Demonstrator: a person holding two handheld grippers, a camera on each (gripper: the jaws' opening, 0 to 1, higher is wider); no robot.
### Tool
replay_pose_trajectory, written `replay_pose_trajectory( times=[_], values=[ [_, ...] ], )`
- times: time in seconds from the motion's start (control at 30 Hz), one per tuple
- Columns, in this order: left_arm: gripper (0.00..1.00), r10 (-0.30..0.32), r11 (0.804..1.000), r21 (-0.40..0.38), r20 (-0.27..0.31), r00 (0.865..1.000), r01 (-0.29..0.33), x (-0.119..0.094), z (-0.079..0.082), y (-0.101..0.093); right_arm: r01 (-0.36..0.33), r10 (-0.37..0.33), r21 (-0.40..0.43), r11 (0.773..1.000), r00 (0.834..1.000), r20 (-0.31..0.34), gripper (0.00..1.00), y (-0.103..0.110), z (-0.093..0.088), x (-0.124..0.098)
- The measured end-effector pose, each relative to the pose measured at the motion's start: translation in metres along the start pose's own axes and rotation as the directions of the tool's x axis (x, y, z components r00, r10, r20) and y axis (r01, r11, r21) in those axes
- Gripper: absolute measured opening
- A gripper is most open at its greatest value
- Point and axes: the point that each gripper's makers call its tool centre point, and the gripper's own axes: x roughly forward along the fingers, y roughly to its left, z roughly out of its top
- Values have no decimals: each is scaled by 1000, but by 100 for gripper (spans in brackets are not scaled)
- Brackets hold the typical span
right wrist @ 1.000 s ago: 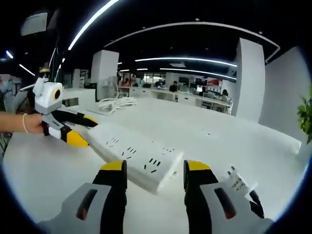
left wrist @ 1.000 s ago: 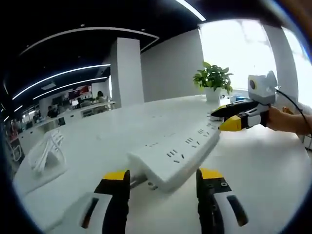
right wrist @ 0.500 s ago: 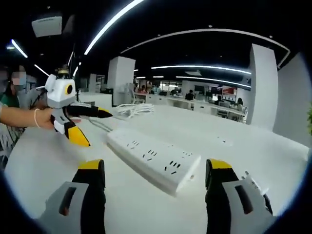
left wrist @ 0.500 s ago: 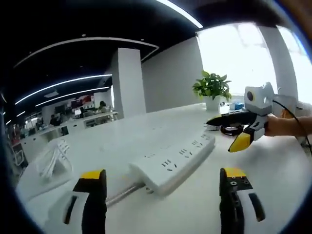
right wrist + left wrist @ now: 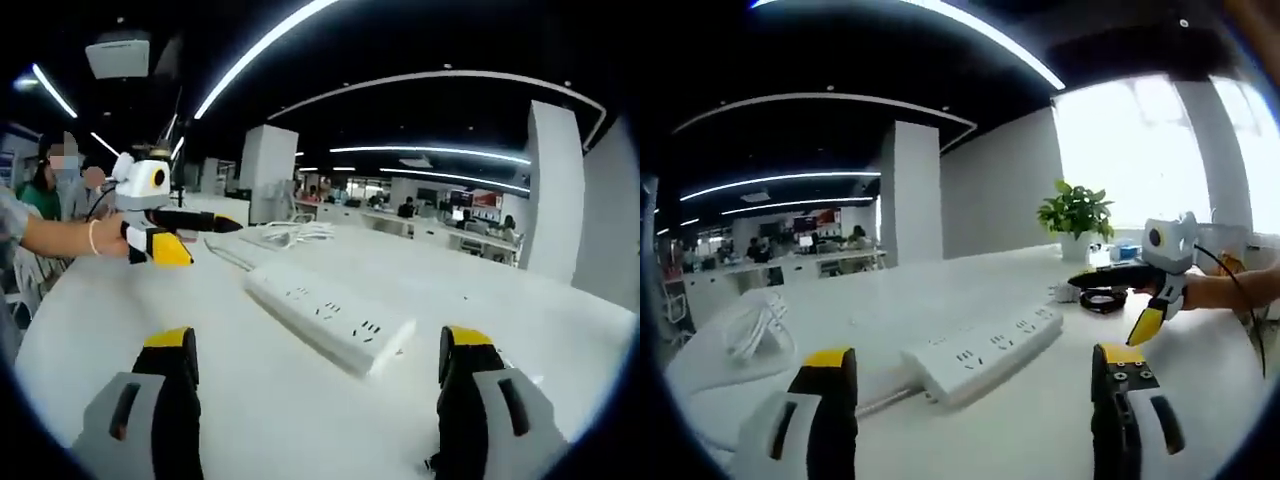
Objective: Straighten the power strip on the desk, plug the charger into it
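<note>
The white power strip (image 5: pixel 985 350) lies flat on the white desk (image 5: pixel 1040 430), running diagonally from lower centre toward the right of the left gripper view, its sockets facing up. A grey cord leaves its near end and trails toward the lower left. Neither tool touches it. The left gripper (image 5: pixel 975 400) has its yellow-tipped jaws spread wide at the bottom of that frame, one on each side of the strip's near end and short of it, holding nothing. Bare desk surface lies all round the strip's long edges.

At the right of the same frame the right gripper (image 5: pixel 1130 305) hovers beyond the strip's far end, held by a hand, its jaws parted wide, one black jaw level and one yellow tip angled down. Just by it sits a black coiled cable (image 5: pixel 1102 299), and behind, a potted plant (image 5: pixel 1076 212) near the desk's far edge. A bundle of white cable (image 5: pixel 750 325) lies at the left.

In the right gripper view the strip (image 5: pixel 330 318) sits in mid-frame, with that gripper's (image 5: pixel 315 390) jaws far apart below it, empty. The left gripper (image 5: pixel 195 235) hangs at the upper left, apart from the strip. A white charger (image 5: pixel 515 385) peeks beside the right jaw, low right.
</note>
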Motion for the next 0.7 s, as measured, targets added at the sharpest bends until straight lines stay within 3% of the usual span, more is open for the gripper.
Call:
replay_pose_trajectory(
  times=[0.33, 0.7],
  values=[
    [99, 0, 1000, -17, -11, 1000, 0, -6, -4, -5, 68, -69, -35, 997, 998, -9, 98, -21, 3, -40],
    [99, -3, 1000, -5, -13, 1000, 3, -8, -4, -16, 102, -103, -16, 995, 994, -37, 96, -43, -5, -62]
  ],
)
